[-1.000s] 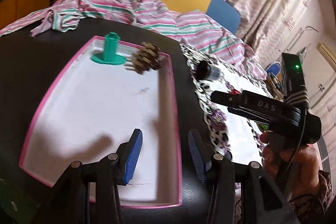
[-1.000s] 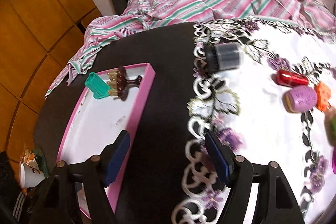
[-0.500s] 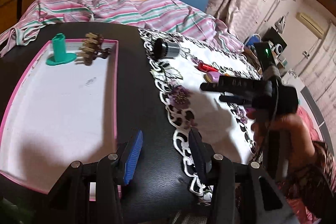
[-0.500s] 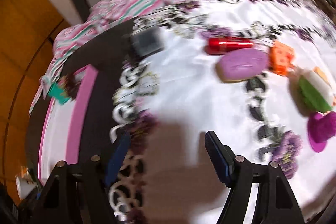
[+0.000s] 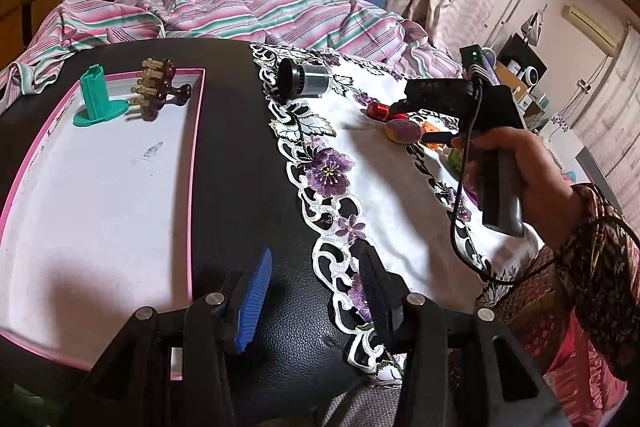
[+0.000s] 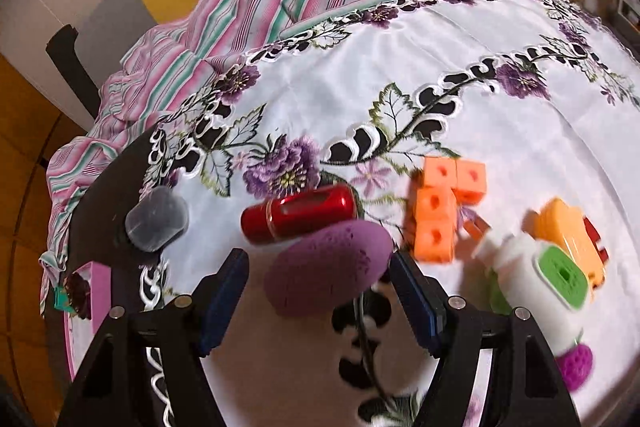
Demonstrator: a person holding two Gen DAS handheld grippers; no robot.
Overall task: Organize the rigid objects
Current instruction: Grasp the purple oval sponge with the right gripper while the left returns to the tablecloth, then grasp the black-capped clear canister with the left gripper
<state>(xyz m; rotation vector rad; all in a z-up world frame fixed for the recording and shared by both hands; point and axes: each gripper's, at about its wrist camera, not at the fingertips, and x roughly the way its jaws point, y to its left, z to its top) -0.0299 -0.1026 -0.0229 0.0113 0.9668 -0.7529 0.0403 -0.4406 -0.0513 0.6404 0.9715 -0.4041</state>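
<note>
My right gripper is open and straddles a purple oval object on the white embroidered cloth; there is a gap at the left pad. Just beyond it lie a red cylinder and joined orange cubes. The left wrist view shows that right gripper in a person's hand, over the purple oval. My left gripper hangs open with nothing in it, above the black table where the cloth's edge begins. The pink-rimmed white tray holds a green spool and a brown claw clip.
A dark grey cylinder lies at the cloth's far left edge. A white bottle with a green cap, an orange toy and a magenta piece crowd the right. Striped fabric is heaped behind the table.
My right gripper has swept right from beside the tray, across the cloth, and now straddles the purple oval. My left gripper has shifted right, off the tray to the cloth's edge.
</note>
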